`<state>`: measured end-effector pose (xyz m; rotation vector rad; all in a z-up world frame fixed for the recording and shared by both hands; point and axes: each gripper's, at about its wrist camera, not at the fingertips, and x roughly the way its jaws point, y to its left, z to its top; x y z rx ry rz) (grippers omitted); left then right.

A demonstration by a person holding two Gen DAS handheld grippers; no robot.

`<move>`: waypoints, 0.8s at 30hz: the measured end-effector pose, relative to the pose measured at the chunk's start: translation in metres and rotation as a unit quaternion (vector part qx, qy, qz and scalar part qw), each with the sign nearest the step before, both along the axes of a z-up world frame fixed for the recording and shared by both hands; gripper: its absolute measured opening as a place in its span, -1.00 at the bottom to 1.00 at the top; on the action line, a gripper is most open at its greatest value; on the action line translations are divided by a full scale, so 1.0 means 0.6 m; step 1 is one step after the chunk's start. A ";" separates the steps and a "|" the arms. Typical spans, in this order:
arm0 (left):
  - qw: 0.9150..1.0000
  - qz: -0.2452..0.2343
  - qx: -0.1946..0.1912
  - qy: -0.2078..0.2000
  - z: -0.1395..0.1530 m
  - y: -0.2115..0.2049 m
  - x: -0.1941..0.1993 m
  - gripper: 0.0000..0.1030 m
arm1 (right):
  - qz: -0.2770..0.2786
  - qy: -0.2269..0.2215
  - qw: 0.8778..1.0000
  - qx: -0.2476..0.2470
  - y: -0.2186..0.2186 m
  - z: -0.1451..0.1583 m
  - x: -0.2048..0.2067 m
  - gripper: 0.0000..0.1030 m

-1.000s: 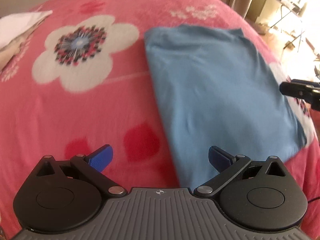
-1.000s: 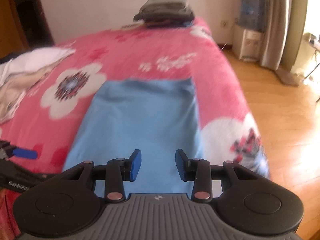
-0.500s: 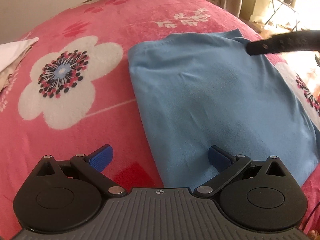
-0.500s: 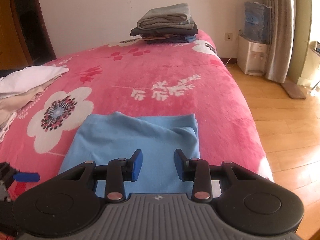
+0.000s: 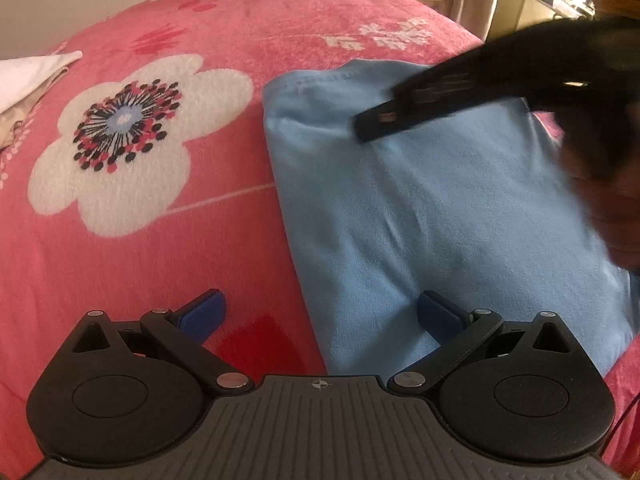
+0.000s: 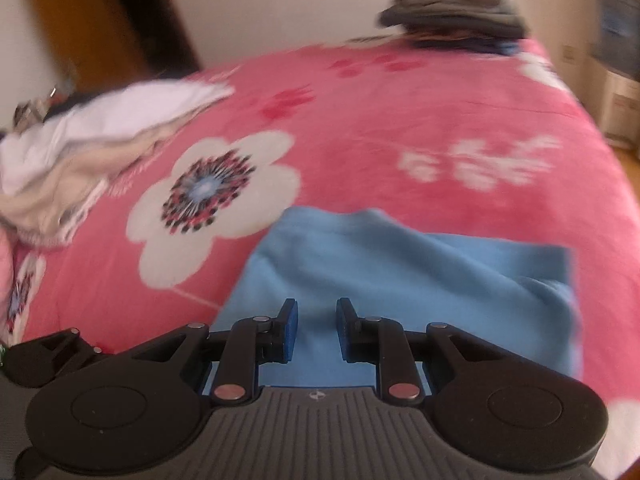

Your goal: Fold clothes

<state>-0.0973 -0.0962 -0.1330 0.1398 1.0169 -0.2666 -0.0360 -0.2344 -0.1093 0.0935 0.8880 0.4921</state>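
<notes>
The blue garment (image 5: 420, 208) lies flat as a folded rectangle on the pink flowered bed (image 5: 160, 240), filling the centre and right of the left wrist view. At the bottom of that frame the left claw (image 5: 318, 312) is spread wide, one pad over the blanket and the other over the garment's near left corner, pinching nothing. The right claw (image 5: 380, 124) reaches in from the upper right, blurred, its tip over the garment's far edge; half a second earlier it was only a thin bar at the frame's right margin, so it has swung well inward.

In the right wrist view the garment (image 6: 400, 280) sits in the lower centre, nearer than before, with a raised fold along its right side. The right claw (image 6: 316, 330) stands partly spread over the cloth and grips nothing. A loose white pile (image 6: 92, 140) lies at upper left, and a stack of folded clothes (image 6: 452, 4) at upper right. Judging by this, the right claw is heading for the far edge, perhaps for another fold.
</notes>
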 end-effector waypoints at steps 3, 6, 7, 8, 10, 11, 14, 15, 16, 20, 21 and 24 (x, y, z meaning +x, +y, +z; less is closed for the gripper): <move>1.000 0.000 -0.002 -0.001 -0.001 0.002 -0.001 1.00 | -0.001 0.001 1.000 0.012 0.003 0.000 0.015 -0.57; 1.000 -0.001 -0.003 -0.002 -0.001 0.005 -0.003 1.00 | -0.002 0.001 1.000 0.025 0.007 0.001 0.031 -0.57; 1.000 -0.002 -0.003 -0.002 -0.001 0.006 -0.003 1.00 | -0.003 0.001 1.000 0.029 0.008 0.001 0.036 -0.57; 1.000 -0.003 -0.004 -0.001 -0.002 0.007 -0.002 1.00 | -0.003 0.001 0.999 0.033 0.009 0.001 0.041 -0.57; 1.000 -0.002 -0.006 0.002 -0.001 0.008 -0.001 1.00 | -0.004 0.002 0.999 0.041 0.011 0.002 0.051 -0.56; 1.000 -0.002 -0.007 0.002 -0.002 0.009 -0.001 1.00 | -0.004 0.002 0.999 0.045 0.012 0.002 0.056 -0.54; 1.000 -0.002 -0.008 0.003 -0.002 0.010 -0.001 1.00 | -0.005 0.003 0.998 0.057 0.015 0.002 0.071 -0.54; 1.000 -0.002 -0.008 0.003 -0.002 0.010 -0.001 1.00 | -0.006 0.003 0.998 0.061 0.016 0.002 0.076 -0.54; 1.000 -0.002 -0.007 0.002 -0.002 0.009 -0.002 1.00 | -0.005 0.008 0.998 0.063 0.020 0.000 0.081 -0.54; 1.000 -0.004 -0.004 -0.001 -0.002 0.008 -0.003 1.00 | 0.002 0.034 0.997 0.067 0.036 -0.013 0.099 -0.53; 1.000 -0.004 -0.004 -0.002 -0.002 0.008 -0.003 1.00 | 0.003 0.041 0.997 0.068 0.040 -0.016 0.104 -0.53; 1.000 -0.004 -0.002 -0.003 -0.002 0.008 -0.004 1.00 | 0.008 0.061 0.996 0.071 0.053 -0.025 0.117 -0.60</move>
